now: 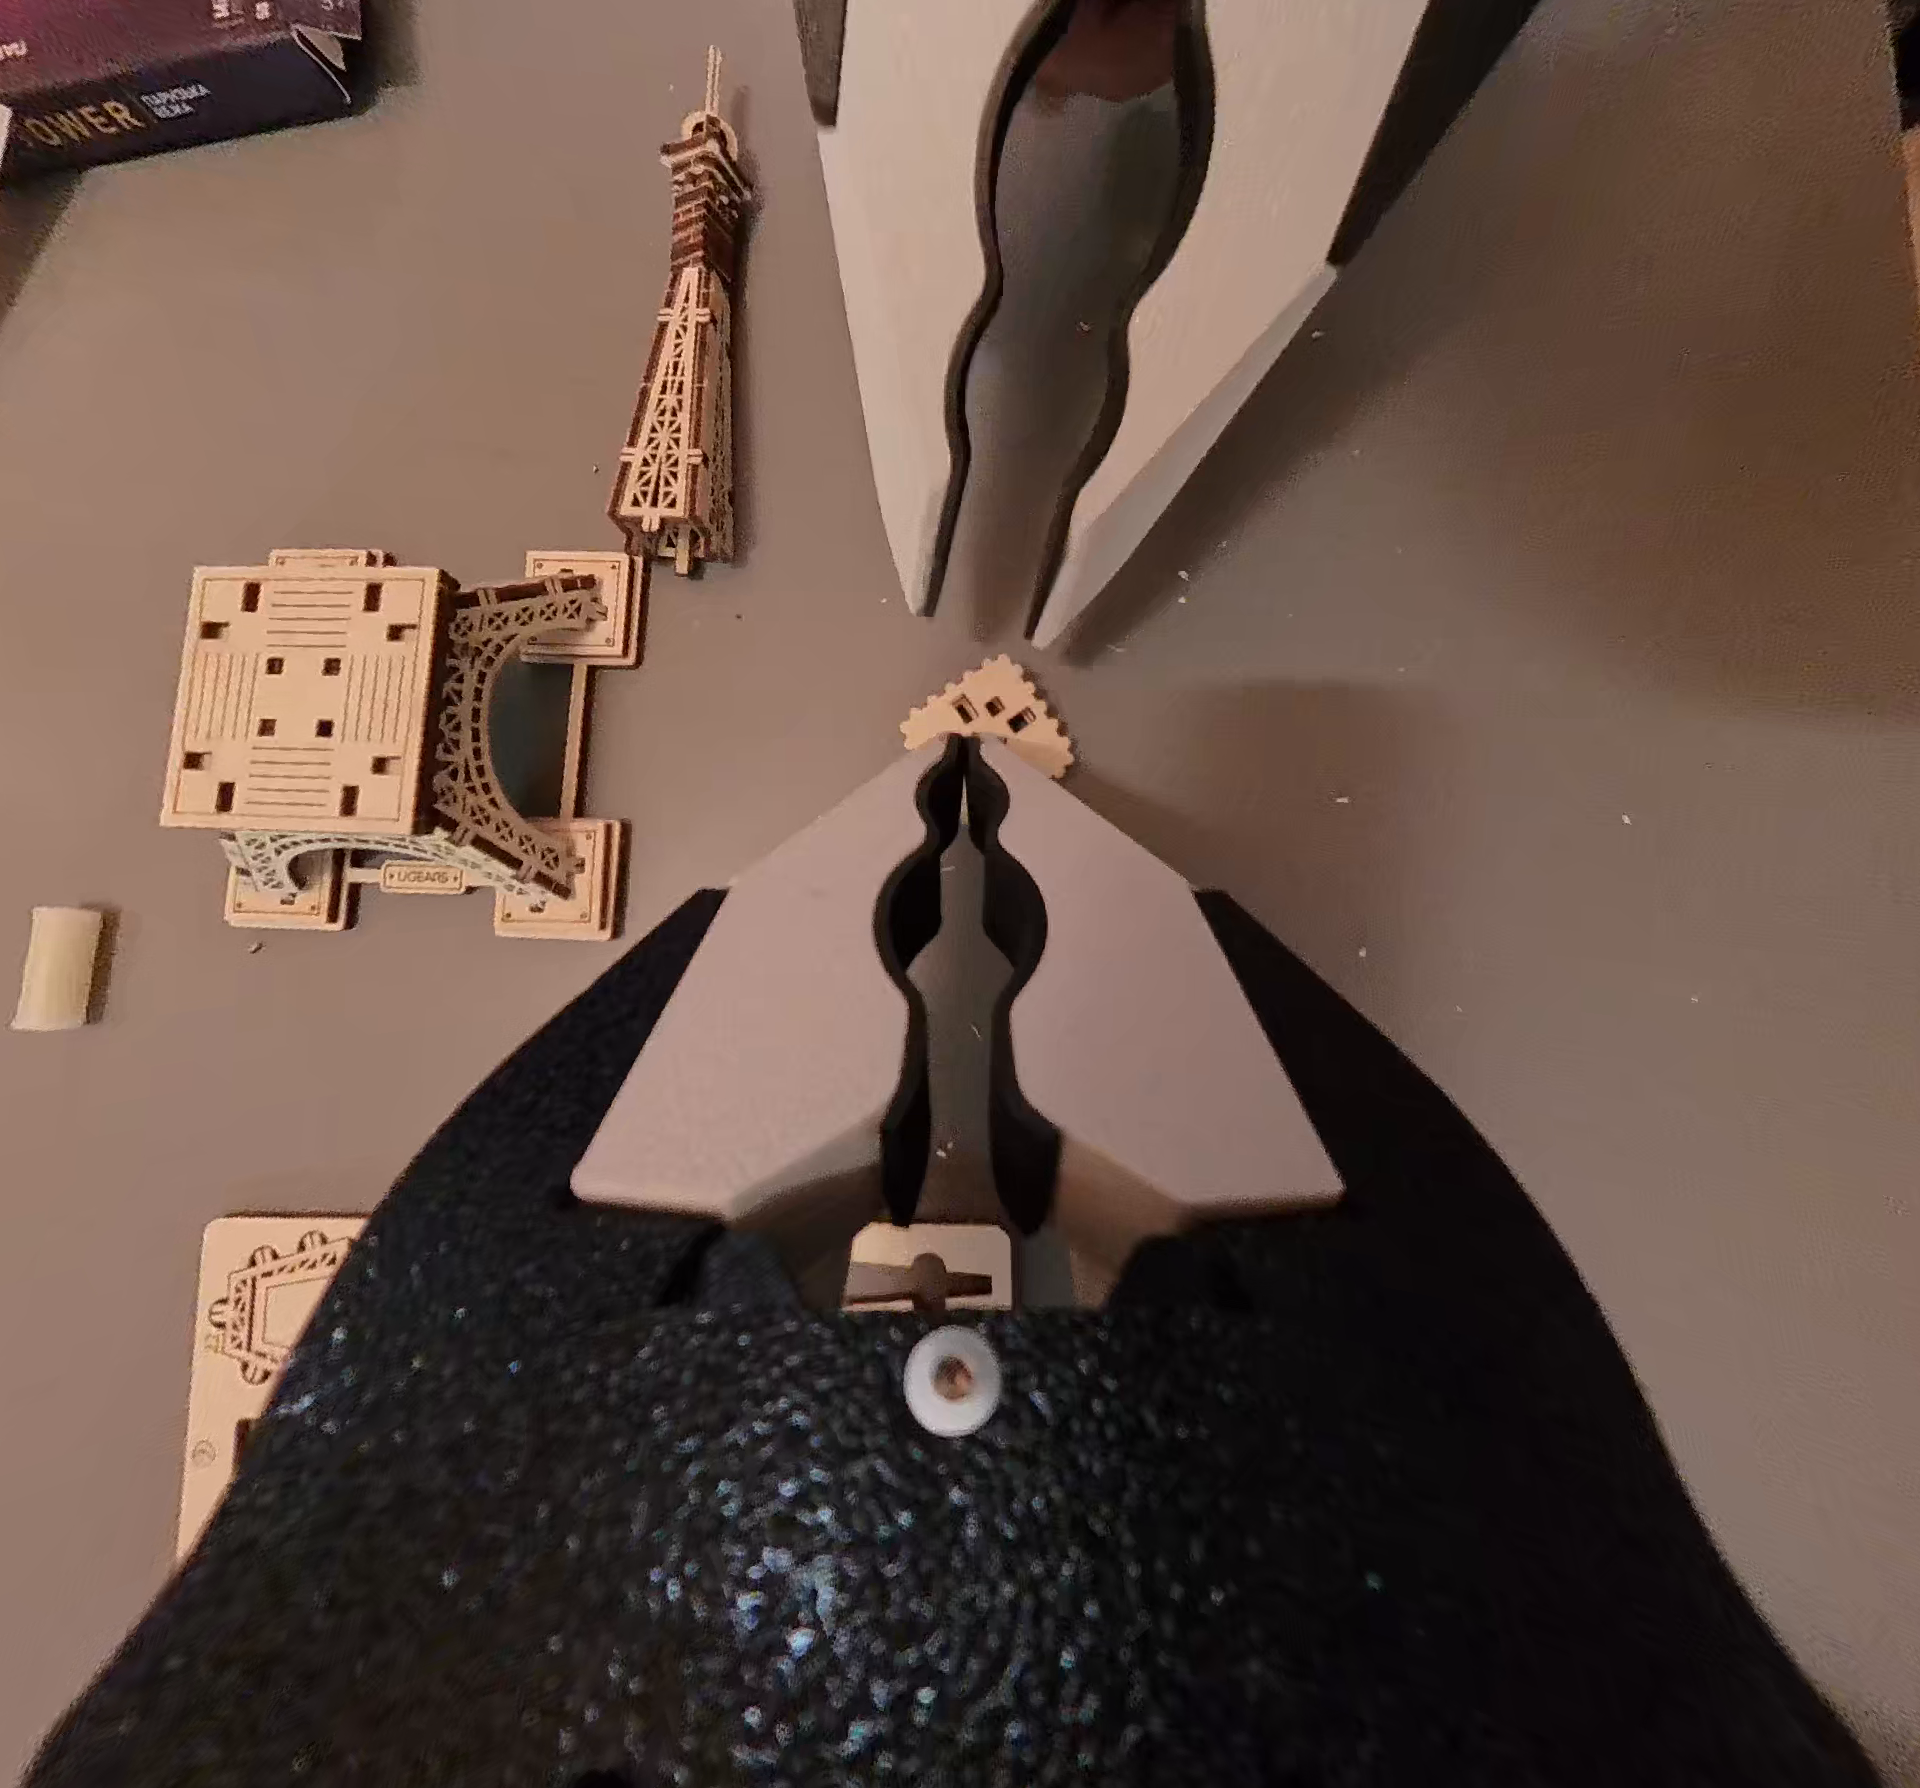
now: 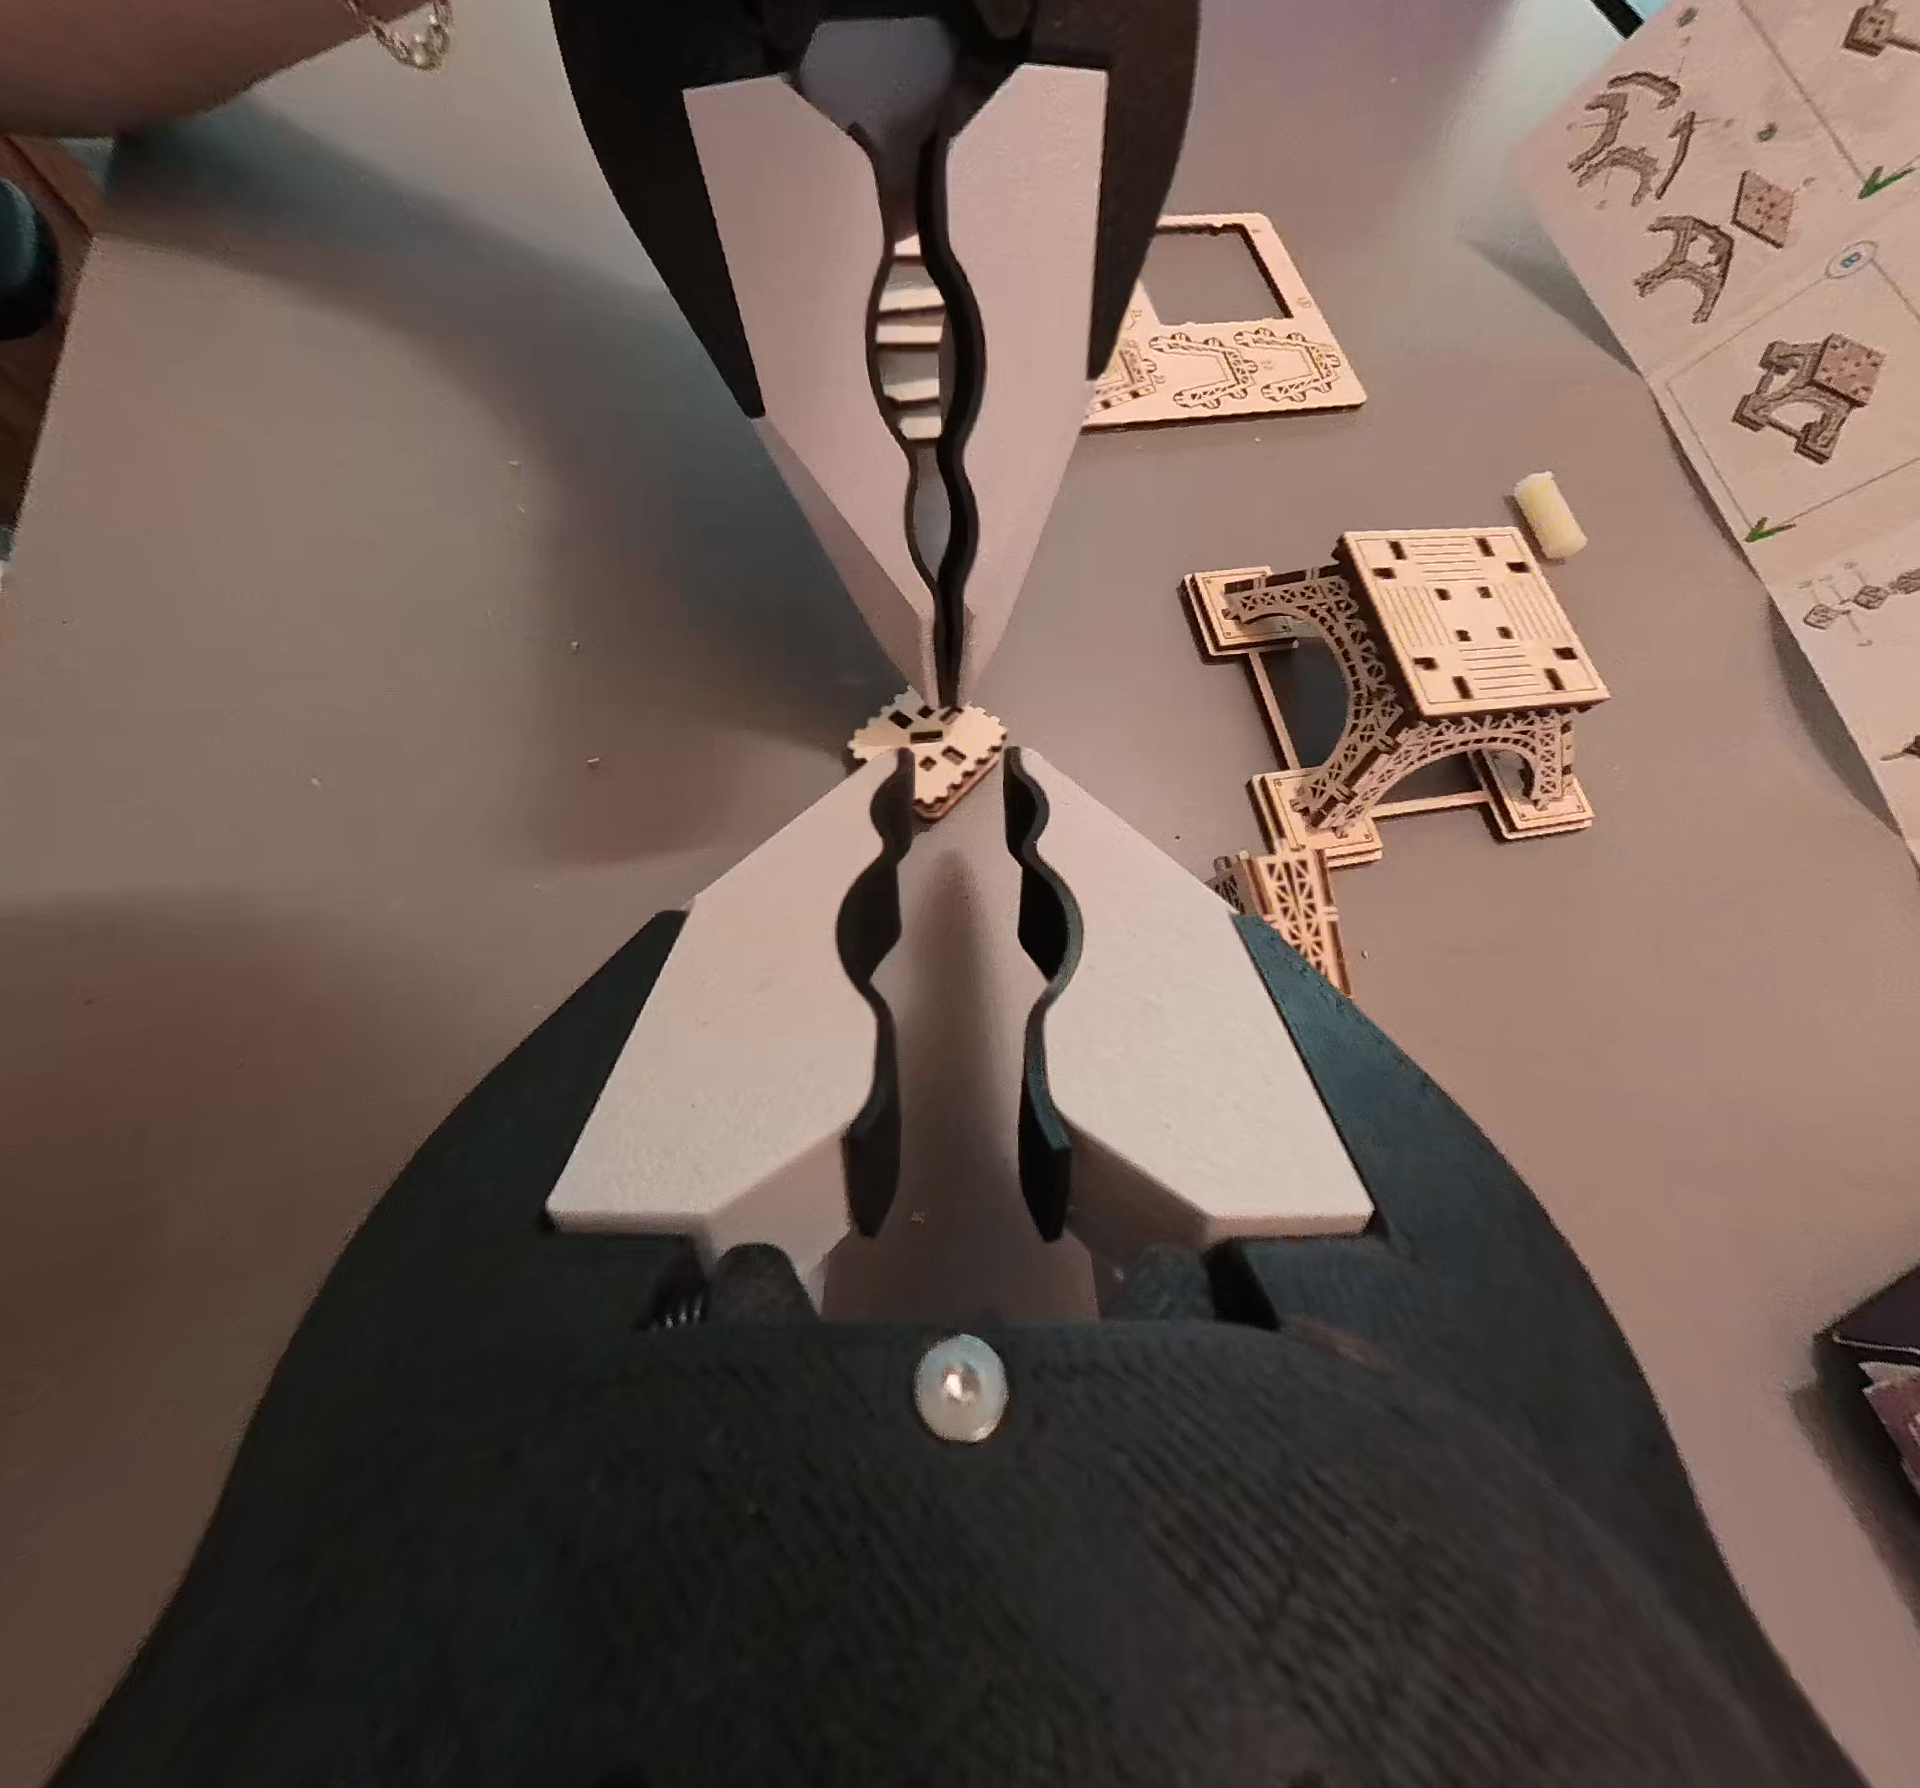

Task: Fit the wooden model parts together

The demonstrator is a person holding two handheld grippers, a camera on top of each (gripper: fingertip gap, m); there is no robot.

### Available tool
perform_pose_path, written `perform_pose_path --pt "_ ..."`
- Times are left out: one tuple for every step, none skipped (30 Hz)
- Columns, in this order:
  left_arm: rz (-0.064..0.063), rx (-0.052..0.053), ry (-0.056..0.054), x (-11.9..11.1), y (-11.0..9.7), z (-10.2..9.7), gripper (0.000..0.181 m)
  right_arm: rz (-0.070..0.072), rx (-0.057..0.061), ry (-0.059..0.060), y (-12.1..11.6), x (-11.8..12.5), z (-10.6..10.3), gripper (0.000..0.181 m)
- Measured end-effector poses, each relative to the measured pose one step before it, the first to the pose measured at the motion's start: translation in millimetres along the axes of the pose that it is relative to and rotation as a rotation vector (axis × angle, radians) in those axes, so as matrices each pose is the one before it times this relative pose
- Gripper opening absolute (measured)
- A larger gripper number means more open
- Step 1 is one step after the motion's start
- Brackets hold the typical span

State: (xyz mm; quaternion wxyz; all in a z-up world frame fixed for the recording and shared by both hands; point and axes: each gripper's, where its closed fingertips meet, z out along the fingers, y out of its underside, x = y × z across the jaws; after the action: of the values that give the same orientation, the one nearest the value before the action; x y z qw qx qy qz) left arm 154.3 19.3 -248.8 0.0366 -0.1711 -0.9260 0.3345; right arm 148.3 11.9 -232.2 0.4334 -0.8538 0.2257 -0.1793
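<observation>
**Small toothed plate held between the two grippers**

Taking the left wrist view from left to right: a dark printed box [image 1: 177, 3] sits at the far upper corner, and a short pale cylinder [image 1: 59, 969] lies at the left edge of the grey surface [image 1: 1558, 803]. Next comes the tower base [image 1: 395, 741], its slotted square deck turned to the camera, with the tower spire [image 1: 686, 336] lying on its side just above it. A part sheet [image 1: 270, 1323] shows beside the left gripper's body.

At centre, the left gripper [image 1: 964, 751] has its jaws together, clamped on one edge of the small toothed plate [image 1: 987, 712], which is held above the surface. The right gripper [image 1: 982, 626] comes in from the opposite side with its jaws a little apart. In the right wrist view, one right fingertip [image 2: 894, 782] overlaps the plate's near edge, but whether it touches I cannot tell.

The step in hand looks like a handover or regrip of this plate, probably before it is fitted to another model part. The next move calls for the right jaws to close squarely on the free edge without twisting the thin wood.

Nothing blocks the space between the grippers. The base and spire lie near on one side, and an instruction sheet [image 2: 1766, 232] lies further off, so a wide swing could knock them.
</observation>
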Motion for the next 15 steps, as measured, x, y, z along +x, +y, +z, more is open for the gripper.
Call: perform_pose_path --pt "0.0047 -0.0004 0.0024 0.42 -1.19 0.71 0.000 -0.0138 -0.0092 0.0088 0.85 -0.19 2.52 0.012" --pt "0.0026 -0.0039 0.0048 0.55 -0.46 1.06 0.000 -0.0198 -0.0109 0.0054 1.30 -1.29 2.81 0.009" --pt "0.0027 -0.0092 0.0045 0.24 0.56 1.36 0.000 -0.0215 -0.0139 -0.0025 2.19 -2.47 2.76 0.007" --pt "0.0041 -0.0103 0.0008 -0.40 1.25 1.60 0.000 -0.0175 -0.0186 -0.0037 3.15 -2.27 2.71 0.005" --pt "0.0043 -0.0047 -0.0003 -0.62 0.55 1.42 0.000 -0.0114 -0.0171 0.0027 3.01 -0.87 2.35 0.004" --pt "0.0003 0.0016 0.0052 0.34 -0.29 1.33 0.000 -0.0064 -0.0029 0.0092 0.98 0.15 1.52 0.003" --pt "-0.0028 0.0032 0.0048 0.31 -0.69 0.95 0.000 -0.0005 0.0060 0.0048 -0.59 -0.09 0.66 0.001" --pt "-0.0015 0.0022 0.0004 -0.23 -0.56 0.62 0.000 0.0014 0.0004 -0.0021 0.21 -0.66 0.58 0.000" --pt "-0.0030 -0.0010 0.0004 -0.22 -0.08 0.38 0.000 0.0016 -0.0007 -0.0016 0.39 -0.34 0.24 0.000" --pt "-0.0052 -0.0031 0.0017 -0.01 0.23 0.35 0.000 -0.0008 -0.0025 0.0026 0.58 0.38 0.18 0.000" --pt "-0.0051 -0.0037 0.0020 -0.02 0.11 0.21 0.000 -0.0028 -0.0024 0.0053 0.54 0.67 0.14 0.000" --pt "-0.0054 -0.0043 0.0036 -0.13 0.07 0.13 0.000 -0.0002 -0.0010 0.0037 0.00 0.52 0.10 0.000" --pt "-0.0077 -0.0053 0.0057 -0.11 0.24 0.17 0.000 0.0029 -0.0021 0.0001 0.19 0.23 0.11 0.000" --pt "-0.0101 -0.0069 0.0088 -0.10 0.17 0.37 0.000 0.0022 -0.0024 0.0000 0.02 0.26 0.03 0.000" --pt "-0.0119 -0.0057 0.0122 -0.02 0.15 0.17 0.000 -0.0022 -0.0029 0.0008 0.18 0.28 0.08 0.000"
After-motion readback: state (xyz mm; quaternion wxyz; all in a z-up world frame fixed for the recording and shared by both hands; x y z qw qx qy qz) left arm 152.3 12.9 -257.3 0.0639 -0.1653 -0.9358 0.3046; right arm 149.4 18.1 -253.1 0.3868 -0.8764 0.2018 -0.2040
